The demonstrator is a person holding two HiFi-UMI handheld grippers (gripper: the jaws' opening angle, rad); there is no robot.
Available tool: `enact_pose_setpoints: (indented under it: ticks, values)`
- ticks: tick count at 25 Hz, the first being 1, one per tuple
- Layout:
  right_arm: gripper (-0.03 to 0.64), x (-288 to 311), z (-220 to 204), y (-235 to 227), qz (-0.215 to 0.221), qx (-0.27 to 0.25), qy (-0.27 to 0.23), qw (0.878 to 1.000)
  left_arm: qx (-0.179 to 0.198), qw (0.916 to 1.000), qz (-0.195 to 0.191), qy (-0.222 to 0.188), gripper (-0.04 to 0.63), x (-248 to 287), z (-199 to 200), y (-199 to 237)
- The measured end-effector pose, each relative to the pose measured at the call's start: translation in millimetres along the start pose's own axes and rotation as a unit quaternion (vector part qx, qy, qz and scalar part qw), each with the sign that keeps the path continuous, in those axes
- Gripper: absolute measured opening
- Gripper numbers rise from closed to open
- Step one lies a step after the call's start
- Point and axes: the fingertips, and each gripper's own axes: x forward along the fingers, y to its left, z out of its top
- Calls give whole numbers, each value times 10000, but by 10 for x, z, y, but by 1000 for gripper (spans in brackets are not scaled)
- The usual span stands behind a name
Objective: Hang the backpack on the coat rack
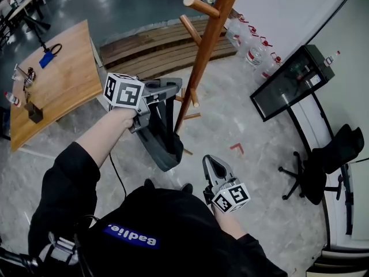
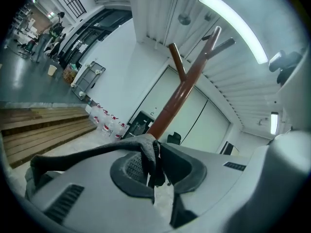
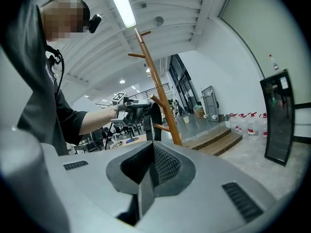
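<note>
Left gripper [image 1: 154, 101] clamped strap [image 2: 87, 154]; backpack [image 1: 162, 138] hung long axis down beside rack [image 1: 209, 42], pegs [image 1: 199, 6] above jaws. Right gripper [image 1: 212, 165] closed, empty, farther off.
</note>
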Motion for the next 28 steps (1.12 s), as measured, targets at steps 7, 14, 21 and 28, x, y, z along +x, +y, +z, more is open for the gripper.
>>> enact_pose_setpoints:
  ticks: [7, 14, 21, 28]
  values:
    - [6, -103, 2, -235, -143, 123, 37, 9998, 80, 9983, -127, 557, 58, 257, -303, -3]
    - [6, -138, -131, -300, -226, 254, 213, 9992, 376, 9958, 108, 823, 58, 319, -721, 129]
    - [6, -36, -92, -158, -213, 48, 217, 9995, 559, 9932, 408, 933, 60, 322, -962, 325]
    - [6, -17, -130, 59, -425, -194, 240, 9986, 534, 9922, 628, 934, 64, 259, -1165, 573]
